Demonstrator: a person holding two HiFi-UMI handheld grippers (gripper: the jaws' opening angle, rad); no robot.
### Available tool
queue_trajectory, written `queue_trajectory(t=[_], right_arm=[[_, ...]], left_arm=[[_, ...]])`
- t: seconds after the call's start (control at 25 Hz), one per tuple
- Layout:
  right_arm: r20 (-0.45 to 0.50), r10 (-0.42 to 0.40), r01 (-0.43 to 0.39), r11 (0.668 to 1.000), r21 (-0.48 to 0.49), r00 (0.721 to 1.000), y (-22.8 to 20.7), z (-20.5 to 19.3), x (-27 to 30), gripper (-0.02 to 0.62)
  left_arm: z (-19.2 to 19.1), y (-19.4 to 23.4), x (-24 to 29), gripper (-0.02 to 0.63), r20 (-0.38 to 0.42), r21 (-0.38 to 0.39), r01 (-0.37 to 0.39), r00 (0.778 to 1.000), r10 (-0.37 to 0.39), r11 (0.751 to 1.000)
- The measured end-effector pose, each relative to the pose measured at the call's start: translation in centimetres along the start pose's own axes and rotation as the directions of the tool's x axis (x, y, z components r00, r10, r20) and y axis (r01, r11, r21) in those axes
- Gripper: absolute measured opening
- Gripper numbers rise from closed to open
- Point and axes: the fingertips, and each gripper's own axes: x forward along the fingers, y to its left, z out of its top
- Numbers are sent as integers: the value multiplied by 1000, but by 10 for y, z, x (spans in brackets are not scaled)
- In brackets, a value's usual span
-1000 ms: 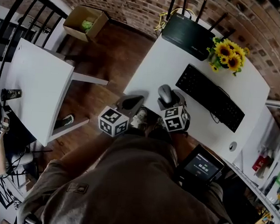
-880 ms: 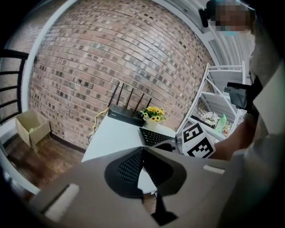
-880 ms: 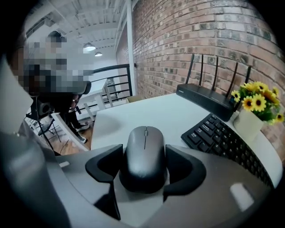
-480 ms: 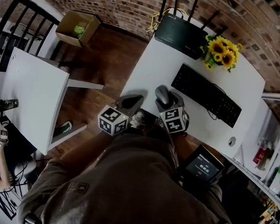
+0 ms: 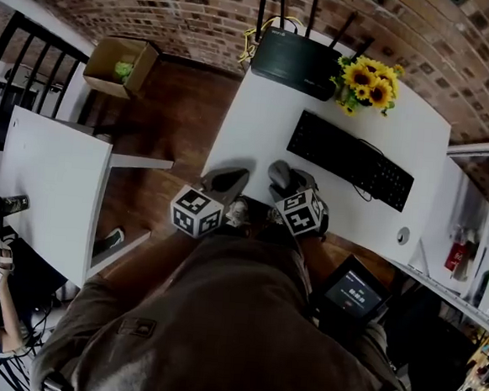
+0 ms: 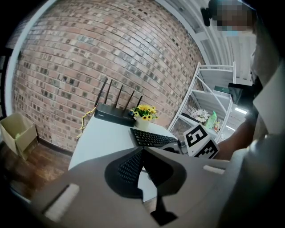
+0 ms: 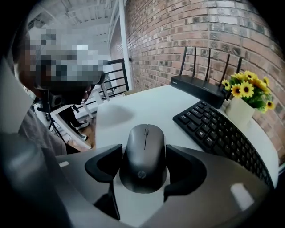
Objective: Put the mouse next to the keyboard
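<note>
A dark grey mouse [image 7: 144, 156] sits between the jaws of my right gripper [image 7: 143, 150], which is shut on it; both pads press its sides. In the head view the mouse [image 5: 280, 175] is over the near edge of the white desk [image 5: 250, 123], left of the black keyboard [image 5: 350, 159] and apart from it. The keyboard [image 7: 218, 133] runs along the right in the right gripper view. My left gripper [image 5: 229, 179] hovers at the desk's near left corner, jaws shut together with nothing in them [image 6: 142, 150].
A black router [image 5: 293, 55] and a vase of sunflowers [image 5: 365, 82] stand at the desk's far edge. A small round object [image 5: 403, 236] lies near the keyboard's right end. A second white table [image 5: 51, 184] and a cardboard box [image 5: 116, 62] are to the left.
The head view has shifted, so the desk sits further left and up in the frame. Both grippers hold nearly the same pose, the mouse still between the right jaws.
</note>
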Motion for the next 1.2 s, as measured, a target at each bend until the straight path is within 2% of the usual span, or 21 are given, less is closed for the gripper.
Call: queue_trajectory(t=[0.12,0.36,0.6,0.8,0.96,1.2], right_arm=[[-42,14,-17,999,-50,999,2,2,1,327],[-122,37,-49,994,-99,992,1,2,2,304],[-92,23,-31,996,-81,995,-2,10,-7,302],[-41,-32,30,998,-48,999,-12,20,-30,302],[7,-102,102,995,0,995,-31,25,-60,302],[50,-215,210,974,88,975,-78,6,-104,302]], left_arm=[[0,-1,0,2,3,-4,1,1000,-1,1000],[-3,1,1,2,3,-15,0,1000,1,1000],[2,2,0,2,12,-14,14,1000,-14,1000],[7,-6,8,2,9,0,62,998,-62,998],[12,-23,25,2,-3,31,130,991,-130,991],[23,-64,69,2,-25,73,226,974,-224,971]])
